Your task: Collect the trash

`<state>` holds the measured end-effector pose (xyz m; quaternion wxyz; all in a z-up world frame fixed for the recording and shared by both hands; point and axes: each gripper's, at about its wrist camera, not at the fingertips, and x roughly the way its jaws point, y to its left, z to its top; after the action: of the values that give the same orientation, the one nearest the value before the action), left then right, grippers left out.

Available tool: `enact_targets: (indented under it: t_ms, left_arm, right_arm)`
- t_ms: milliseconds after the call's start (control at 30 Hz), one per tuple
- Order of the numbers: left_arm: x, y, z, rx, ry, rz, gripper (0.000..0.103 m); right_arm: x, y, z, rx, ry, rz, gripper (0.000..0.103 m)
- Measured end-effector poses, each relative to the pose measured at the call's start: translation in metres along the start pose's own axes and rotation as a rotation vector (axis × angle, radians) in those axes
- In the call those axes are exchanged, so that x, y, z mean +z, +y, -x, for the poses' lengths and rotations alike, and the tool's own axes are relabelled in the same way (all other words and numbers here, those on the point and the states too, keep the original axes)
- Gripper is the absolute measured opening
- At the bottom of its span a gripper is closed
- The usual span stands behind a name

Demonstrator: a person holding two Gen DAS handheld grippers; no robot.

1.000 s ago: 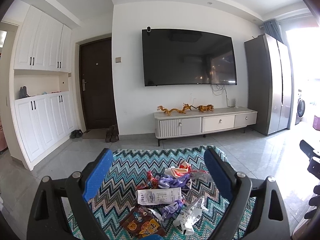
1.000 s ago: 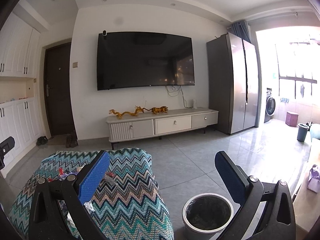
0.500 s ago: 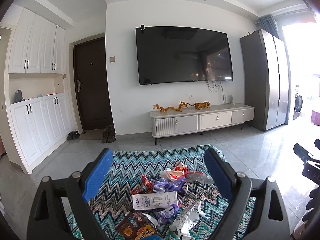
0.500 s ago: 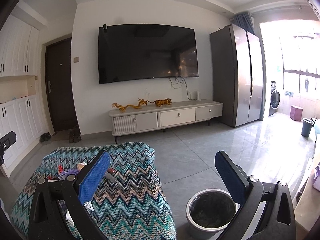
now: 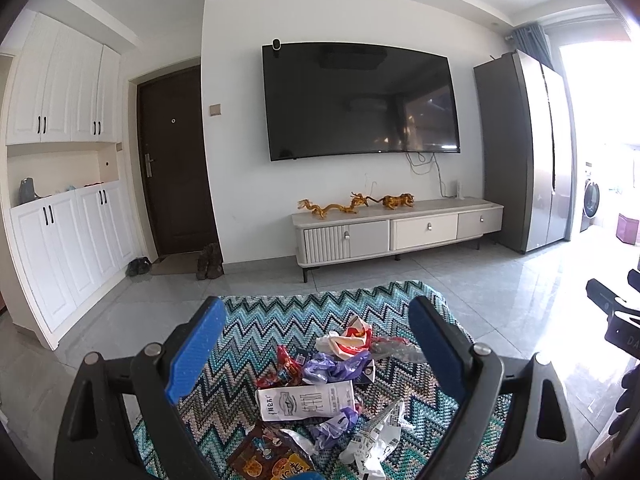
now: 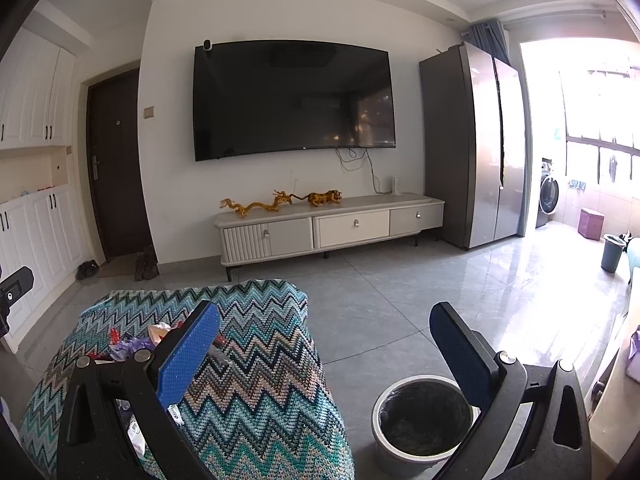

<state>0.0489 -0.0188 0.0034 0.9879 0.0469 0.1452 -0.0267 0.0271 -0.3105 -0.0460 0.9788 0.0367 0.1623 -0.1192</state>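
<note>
A heap of trash (image 5: 324, 392) lies on a zigzag-patterned cloth (image 5: 280, 320): a white printed carton (image 5: 306, 398), purple wrappers (image 5: 336, 366), a red-and-white wrapper (image 5: 352, 334), a brown snack bag (image 5: 268, 460) and crumpled white paper (image 5: 378, 440). My left gripper (image 5: 316, 344) hangs open above the heap, holding nothing. My right gripper (image 6: 324, 350) is open and empty, its left finger over the cloth (image 6: 260, 360) and its right finger over a round bin (image 6: 424, 424) with a dark liner on the floor. The right wrist view shows part of the trash (image 6: 136, 340) behind that left finger.
A low TV cabinet (image 5: 396, 230) with golden figurines and a wall TV (image 5: 360, 100) stand across the grey tiled floor. A tall fridge (image 6: 476, 144) is at right, white cupboards (image 5: 60, 240) and a dark door (image 5: 176, 160) at left. A second bin (image 6: 612, 252) sits far right.
Both views have drifted slightly closer and lower toward the cloth, so the trash heap sits higher between my left fingers. Both grippers stay open and empty.
</note>
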Motion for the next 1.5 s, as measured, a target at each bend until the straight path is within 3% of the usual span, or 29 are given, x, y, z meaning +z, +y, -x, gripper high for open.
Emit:
enact_targets:
  t_ms: [367,667,833,1033,1233,1500]
  left_arm:
    - [-0.001,0.013,-0.011,-0.045,0.002,0.008,0.093]
    - [-0.009,0.045,-0.019,-0.071,0.035,0.081,0.093]
    - [-0.014,0.067,-0.018,-0.036,0.038,0.122,0.093]
    - [-0.025,0.092,-0.026,0.033,0.084,0.136,0.093]
    - [-0.054,0.102,-0.04,0.009,0.177,0.101,0.093]
    - [-0.131,0.087,-0.072,-0.141,0.417,0.065,0.093]
  right_arm:
    - [0.007,0.02,-0.003,-0.03,0.006,0.041,0.103]
    - [0.015,0.042,0.009,-0.054,-0.023,0.087,0.103]
    - [0.016,0.055,0.014,-0.04,-0.034,0.116,0.103]
    - [0.011,0.059,0.016,0.039,-0.071,0.091,0.103]
    - [-0.005,0.065,-0.02,0.128,0.094,0.106,0.103]
    - [-0.061,0.106,-0.088,0.409,0.363,0.145,0.103]
